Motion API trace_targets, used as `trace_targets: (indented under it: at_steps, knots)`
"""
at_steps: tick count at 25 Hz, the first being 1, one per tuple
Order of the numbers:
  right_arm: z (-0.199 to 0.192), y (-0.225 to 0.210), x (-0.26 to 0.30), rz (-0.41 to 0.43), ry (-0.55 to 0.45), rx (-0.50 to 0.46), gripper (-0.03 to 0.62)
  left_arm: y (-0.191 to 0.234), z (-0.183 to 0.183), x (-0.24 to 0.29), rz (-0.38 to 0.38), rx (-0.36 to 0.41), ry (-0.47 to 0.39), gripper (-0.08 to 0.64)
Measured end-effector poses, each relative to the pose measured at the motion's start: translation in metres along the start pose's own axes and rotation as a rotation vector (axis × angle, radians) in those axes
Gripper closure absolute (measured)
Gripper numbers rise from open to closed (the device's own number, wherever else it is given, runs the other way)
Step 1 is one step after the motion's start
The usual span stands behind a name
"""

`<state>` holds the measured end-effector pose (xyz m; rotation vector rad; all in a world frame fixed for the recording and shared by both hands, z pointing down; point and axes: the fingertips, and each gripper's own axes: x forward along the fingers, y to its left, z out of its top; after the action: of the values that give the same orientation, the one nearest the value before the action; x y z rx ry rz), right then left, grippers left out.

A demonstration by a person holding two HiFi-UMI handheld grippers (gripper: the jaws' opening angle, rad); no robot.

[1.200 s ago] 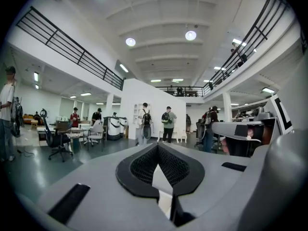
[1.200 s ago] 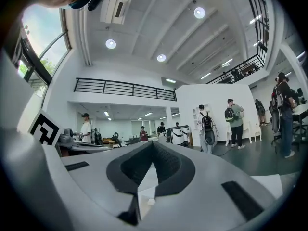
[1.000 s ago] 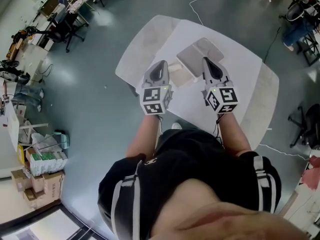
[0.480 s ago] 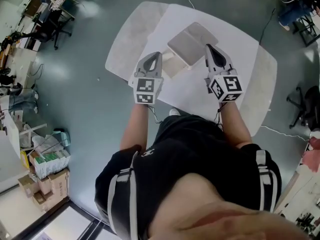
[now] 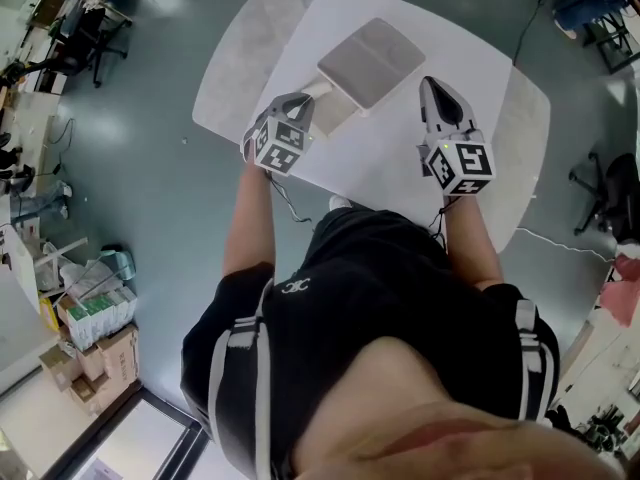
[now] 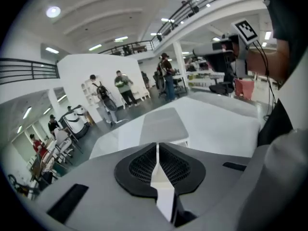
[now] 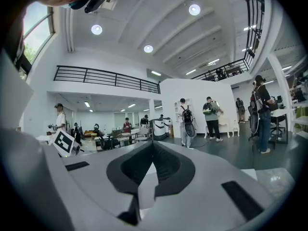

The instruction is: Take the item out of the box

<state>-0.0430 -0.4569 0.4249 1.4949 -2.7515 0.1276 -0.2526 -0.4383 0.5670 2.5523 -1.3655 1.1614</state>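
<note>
A flat closed box (image 5: 368, 60) with a grey lid lies on the white table (image 5: 400, 163); in the left gripper view the box (image 6: 161, 126) sits just ahead of the jaws. My left gripper (image 5: 302, 101) is tilted toward the box's near left corner, jaws shut and empty (image 6: 157, 147). My right gripper (image 5: 434, 86) hovers to the right of the box, apart from it. Its jaws (image 7: 153, 143) meet with nothing between them and point out into the room. No item from the box shows.
The table's curved front edge runs close to the person's body. Cardboard cartons (image 5: 95, 338) stand on the floor at left and an office chair (image 5: 610, 193) at right. Several people (image 6: 122, 88) stand far off in the hall.
My left gripper has swung forward and tilted in toward the box's near left corner. The right gripper stays beside the box. Both stay shut.
</note>
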Motion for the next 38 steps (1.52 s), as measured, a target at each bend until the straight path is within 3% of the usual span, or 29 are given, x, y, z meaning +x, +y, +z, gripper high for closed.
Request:
trace_targets:
  at_steps: [6,16,21,26,38]
  knots:
    - [-0.006,-0.023,-0.018,-0.068,0.017,0.001,0.58,-0.013,-0.038,0.034,-0.145,0.073,0.188,0.383]
    - [-0.016,-0.051,-0.039,-0.157,0.043,0.006,0.58,-0.003,-0.06,0.085,-0.155,0.142,0.302,0.386]
    - [-0.021,-0.062,-0.048,-0.196,0.059,0.01,0.58,0.001,-0.061,0.113,-0.17,0.113,0.347,0.407]
    - [-0.026,-0.07,-0.054,-0.214,0.07,0.017,0.58,0.0,-0.078,0.139,-0.156,0.209,0.445,0.402]
    - [-0.032,-0.083,-0.058,-0.241,0.087,0.019,0.58,-0.001,-0.095,0.169,-0.179,0.276,0.553,0.402]
